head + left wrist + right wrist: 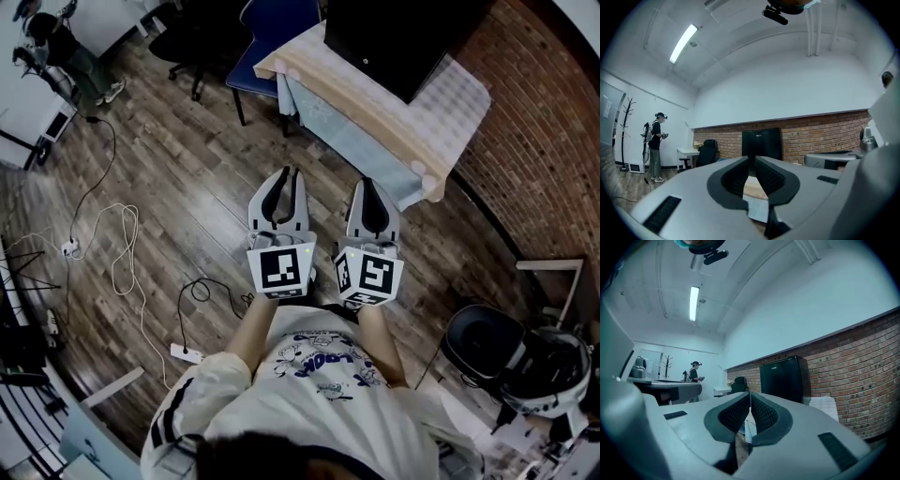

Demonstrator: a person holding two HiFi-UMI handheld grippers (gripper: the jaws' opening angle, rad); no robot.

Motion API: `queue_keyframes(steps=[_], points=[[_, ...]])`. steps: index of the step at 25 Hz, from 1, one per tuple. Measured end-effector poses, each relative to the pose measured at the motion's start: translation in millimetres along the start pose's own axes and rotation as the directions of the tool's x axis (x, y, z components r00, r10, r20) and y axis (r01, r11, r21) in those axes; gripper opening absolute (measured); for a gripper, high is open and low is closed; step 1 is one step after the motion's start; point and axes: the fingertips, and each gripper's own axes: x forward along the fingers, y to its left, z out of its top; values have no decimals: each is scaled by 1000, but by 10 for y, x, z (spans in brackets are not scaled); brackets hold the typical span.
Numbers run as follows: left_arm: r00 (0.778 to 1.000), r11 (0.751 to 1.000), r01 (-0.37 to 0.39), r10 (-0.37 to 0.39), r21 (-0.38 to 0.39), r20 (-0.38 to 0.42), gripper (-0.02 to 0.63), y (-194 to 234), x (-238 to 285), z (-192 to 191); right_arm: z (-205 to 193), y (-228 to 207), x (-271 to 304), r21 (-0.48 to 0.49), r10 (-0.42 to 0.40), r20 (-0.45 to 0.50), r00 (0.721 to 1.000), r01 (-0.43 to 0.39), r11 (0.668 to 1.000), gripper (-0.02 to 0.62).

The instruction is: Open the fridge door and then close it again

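A black mini fridge (403, 37) stands on a cloth-covered table (375, 122) ahead of me, against a brick wall, with its door closed. I hold both grippers side by side, level, pointing towards it and well short of the table. My left gripper (286, 174) is shut with nothing between its jaws. My right gripper (368, 184) is shut and empty too. In the left gripper view the fridge (761, 143) shows straight beyond the left gripper (752, 159). In the right gripper view the fridge (785, 378) sits to the right of the right gripper (750, 394).
A blue chair (272, 37) and a black office chair (197, 37) stand left of the table. Cables (122, 244) and a power strip (186, 353) lie on the wooden floor at the left. A person (655, 145) stands far off beside a coat stand (626, 131).
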Motion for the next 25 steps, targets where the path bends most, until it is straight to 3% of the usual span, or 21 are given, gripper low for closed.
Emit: queue_keyframes(steps=[9, 25], points=[[1000, 1000, 19, -19, 3, -6, 57, 194, 462, -41, -55, -45, 474, 20, -22, -9, 1000, 23, 1000, 34], [1000, 1000, -17, 17, -11, -27, 57, 462, 1143, -115, -91, -98, 1340, 34, 15, -28, 999, -14, 999, 34]])
